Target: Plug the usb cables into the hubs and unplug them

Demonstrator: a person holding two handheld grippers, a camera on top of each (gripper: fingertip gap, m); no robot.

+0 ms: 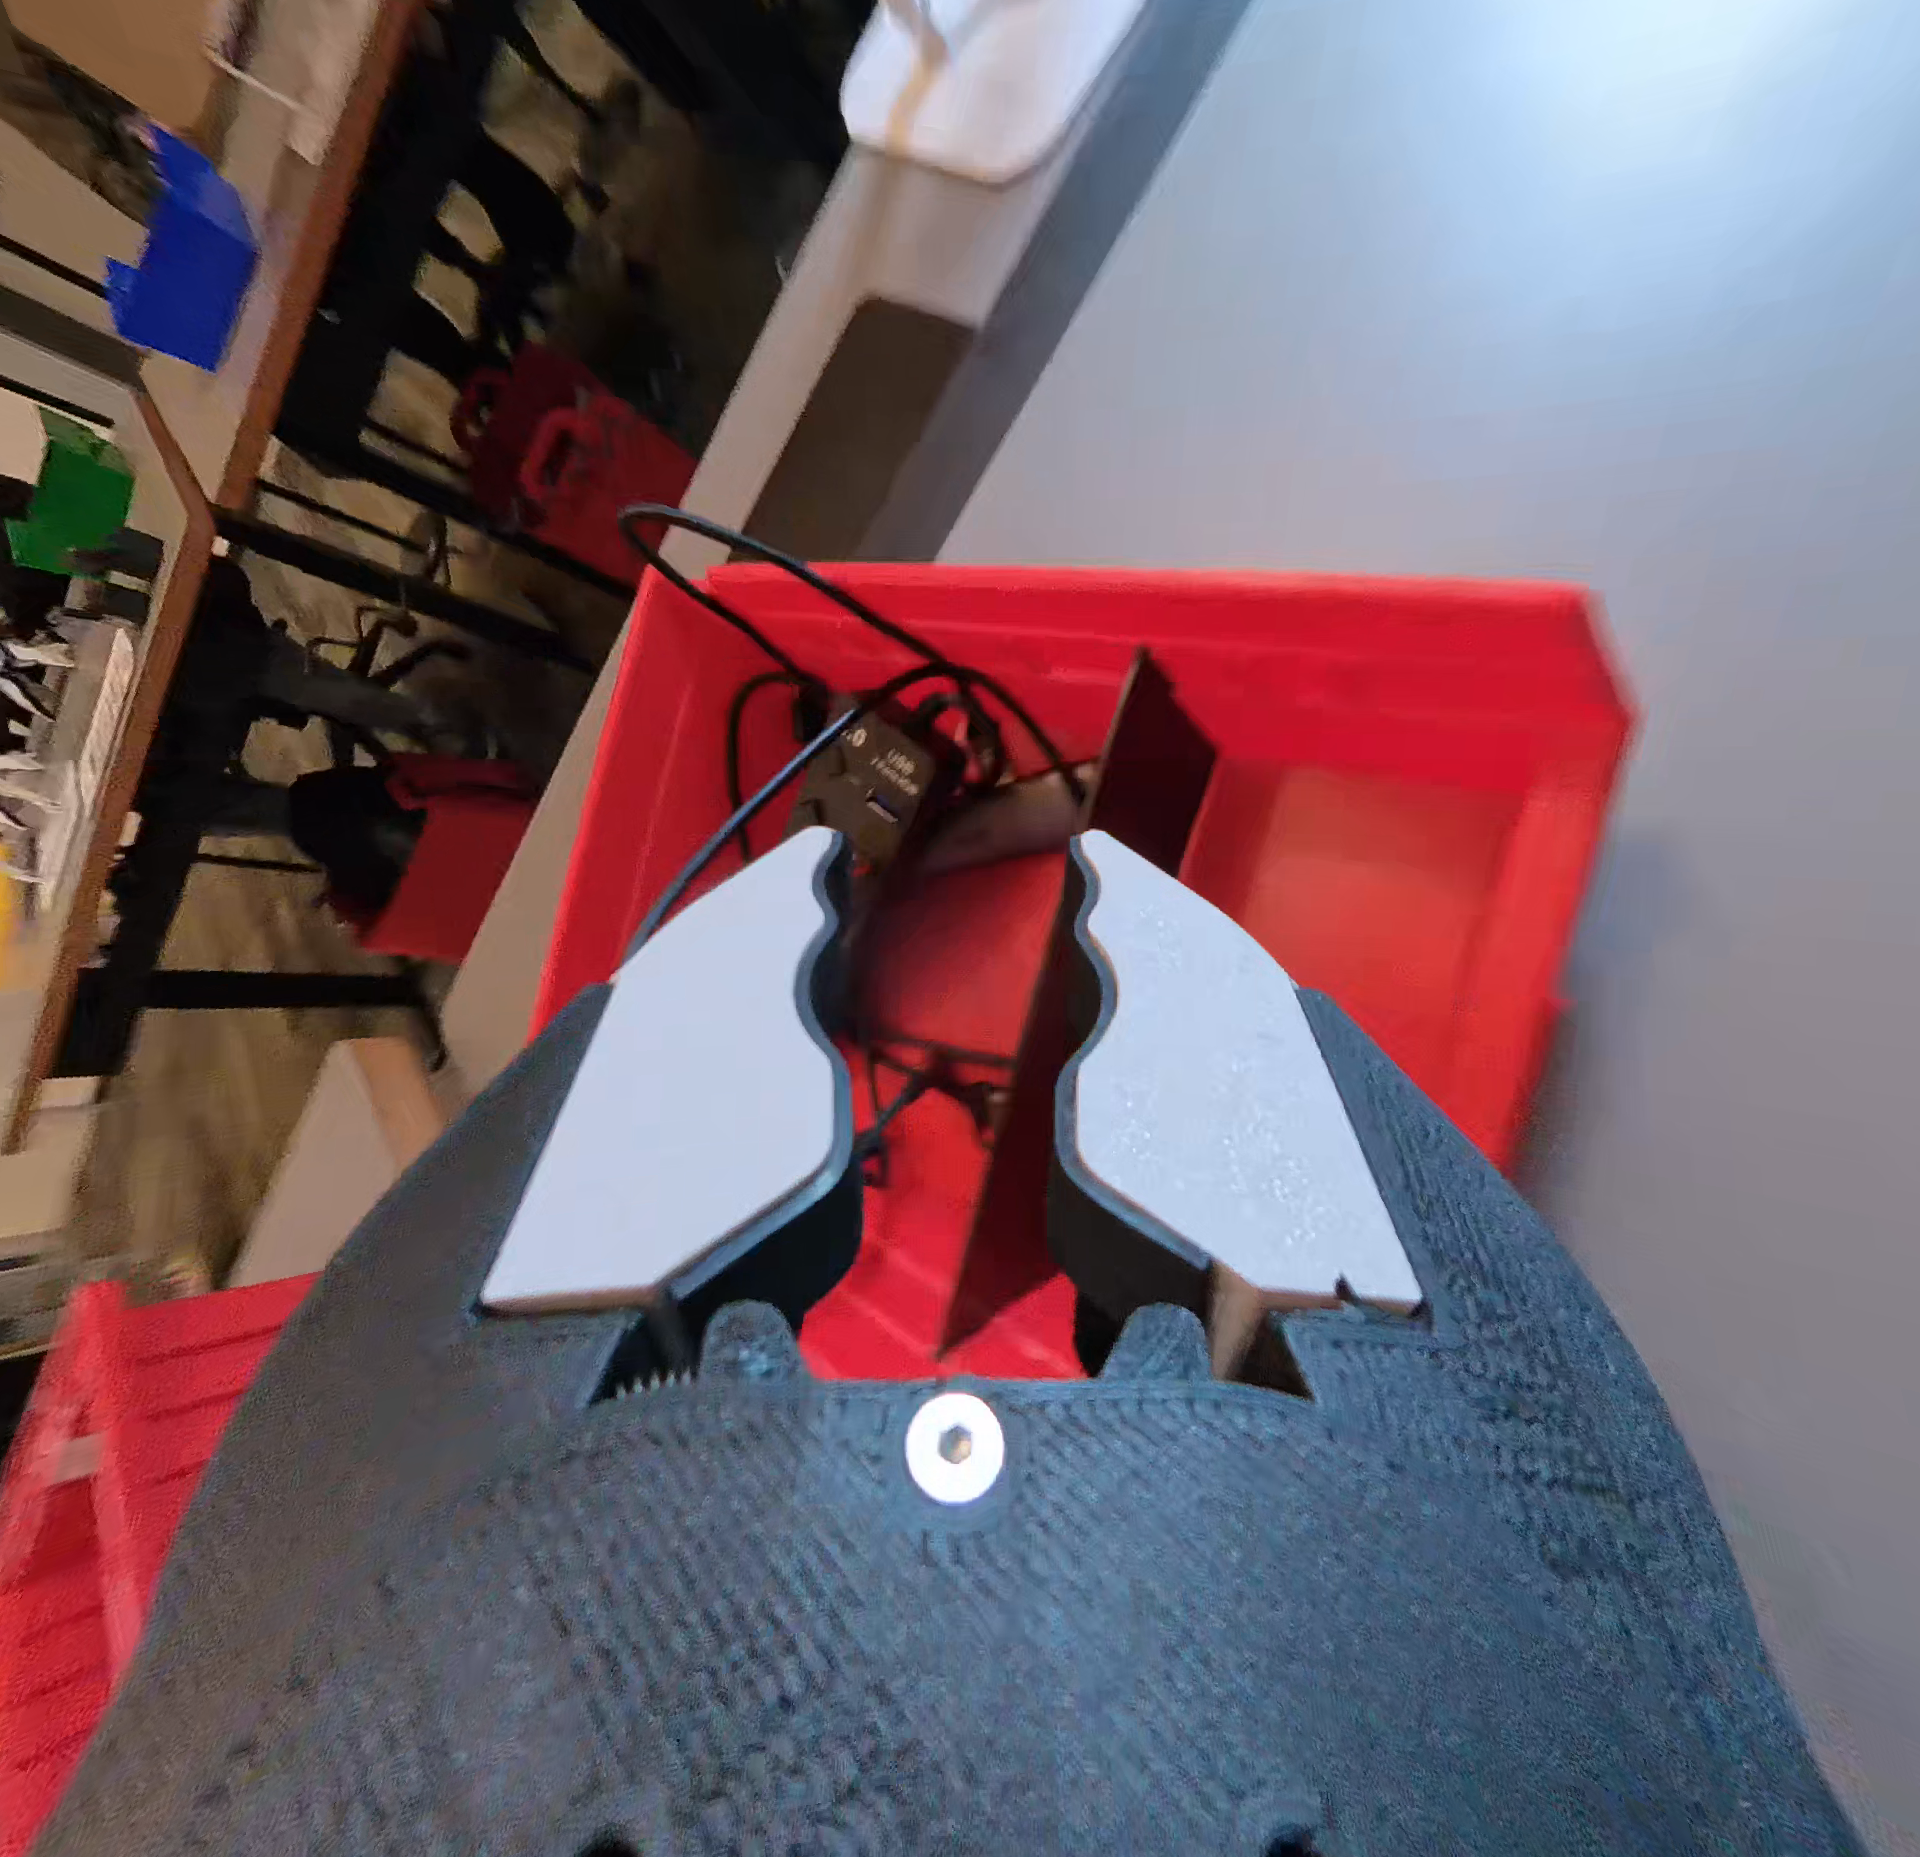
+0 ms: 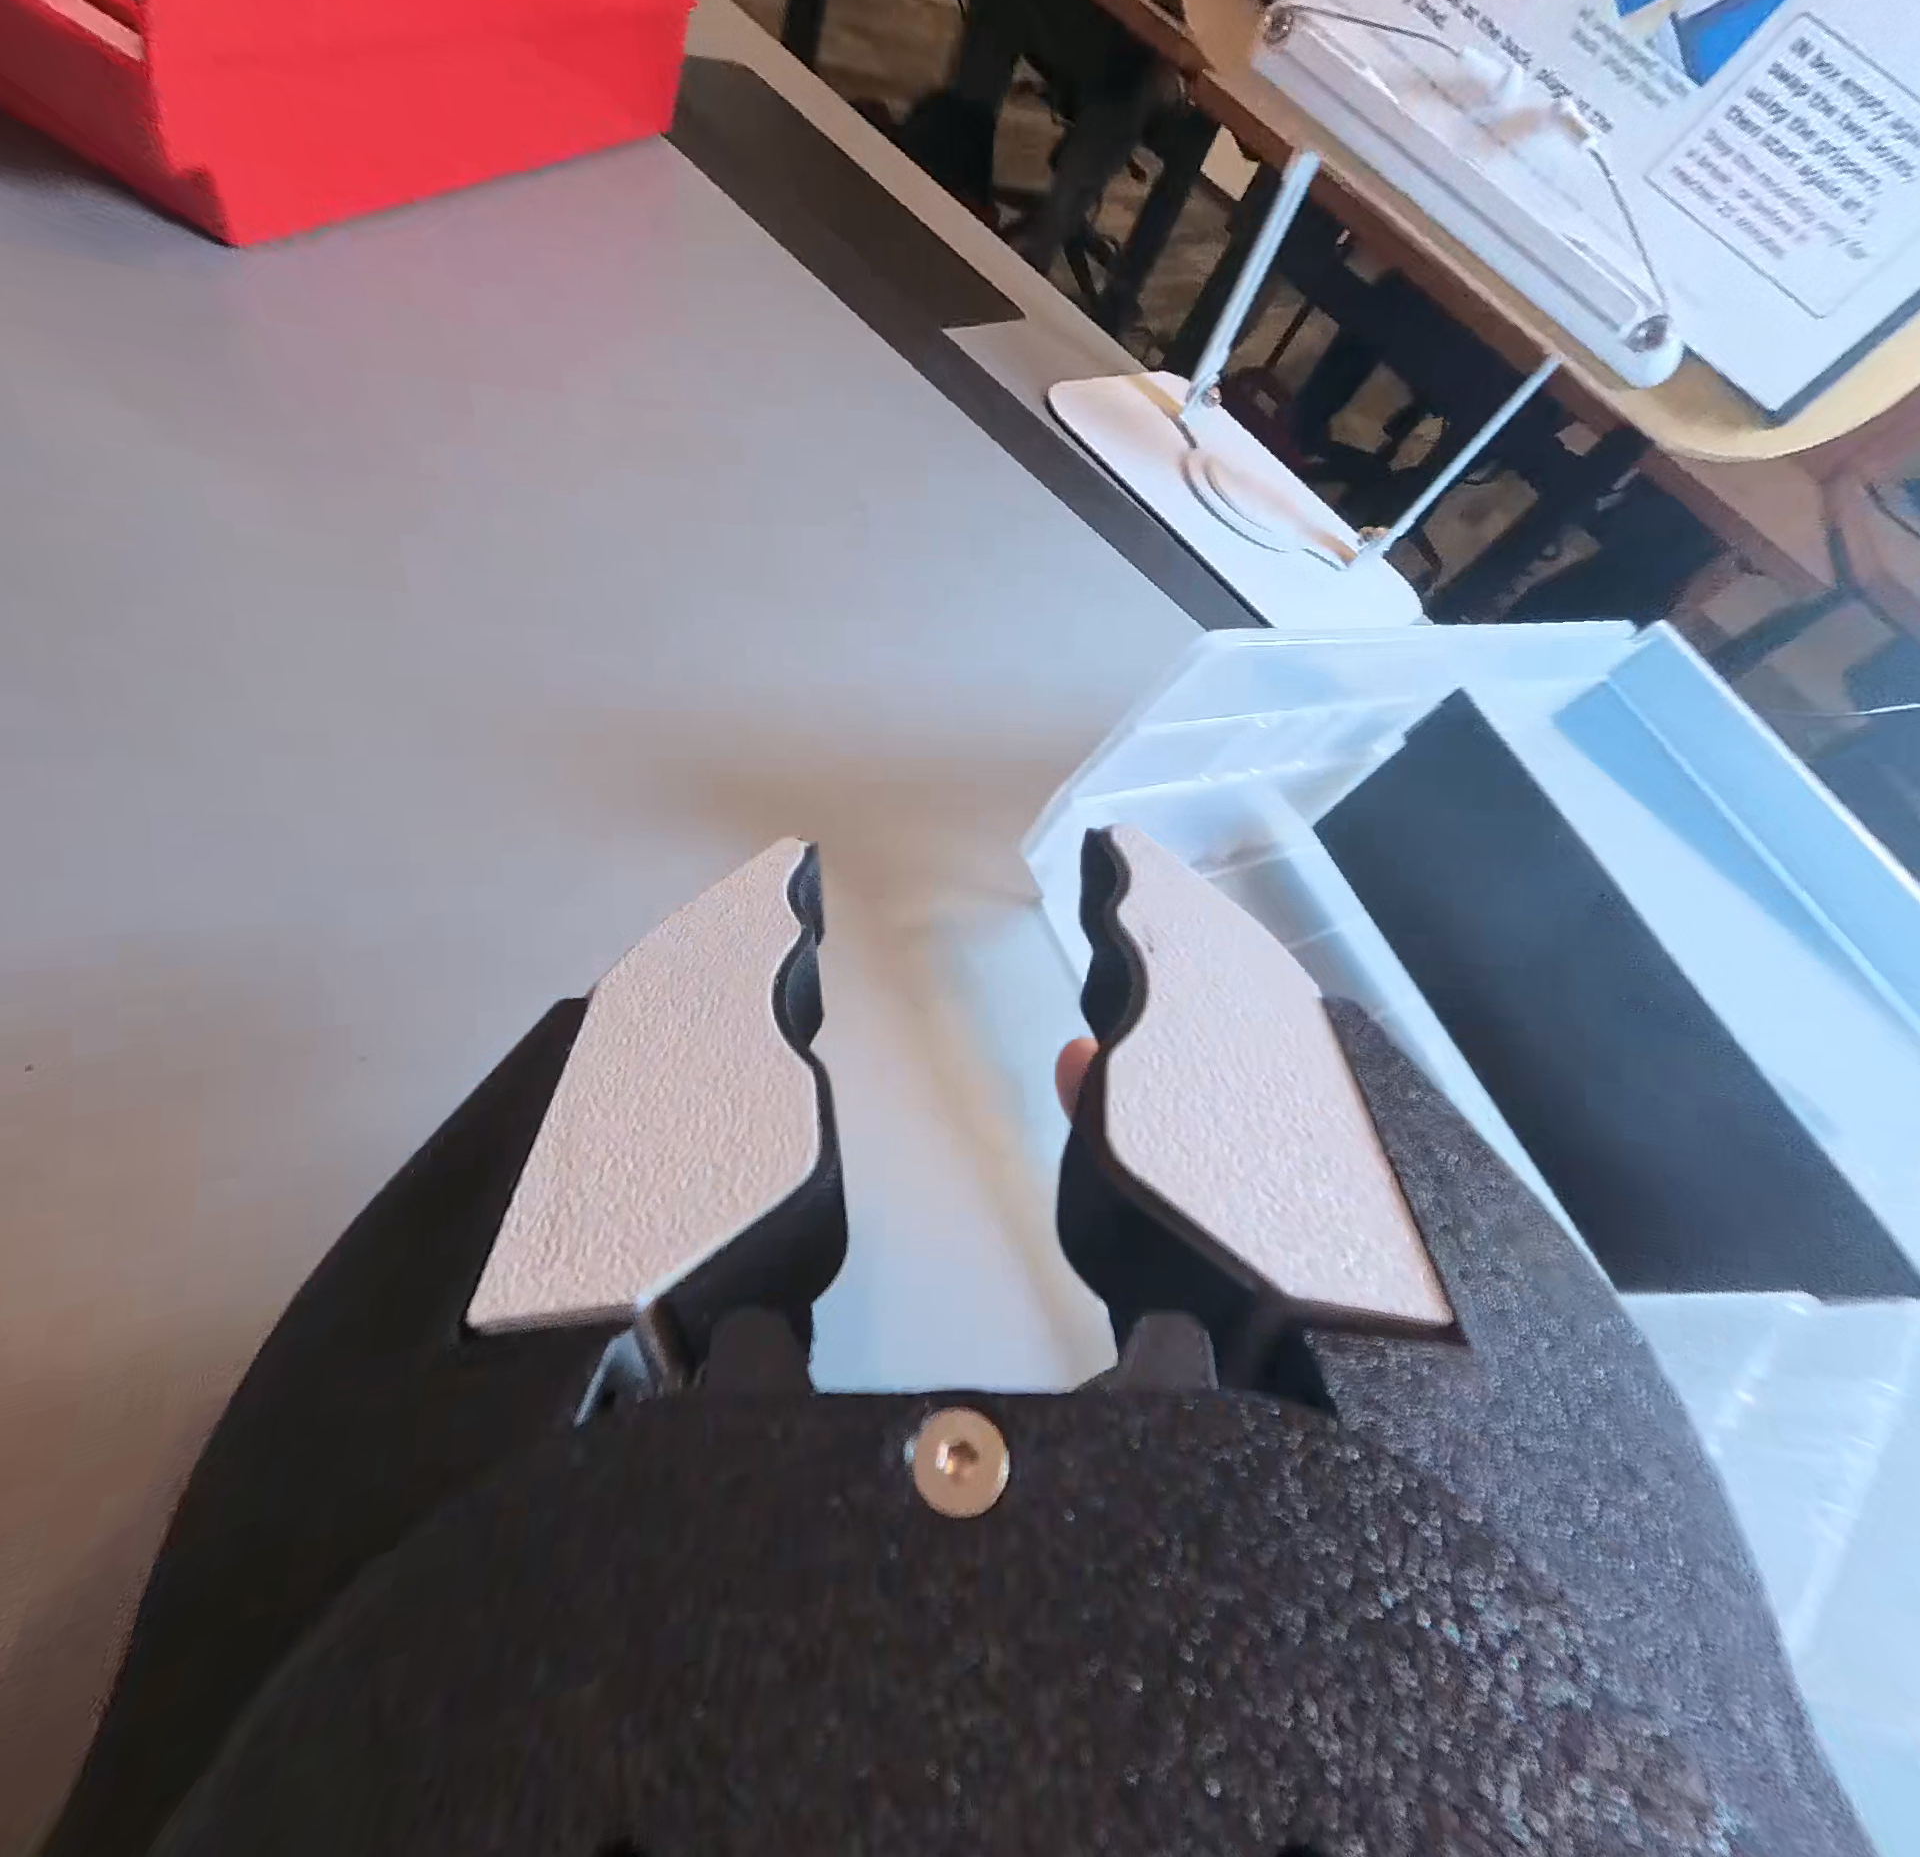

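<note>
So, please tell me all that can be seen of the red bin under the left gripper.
The red bin is an open-topped box that looks like matte plastic, standing on the grey table near its edge. A dark upright divider splits it into two compartments. The left one holds a black USB hub tangled with black cables, one looping over the rim; the right one looks bare. The left gripper hovers above it, open, touching nothing.
</note>
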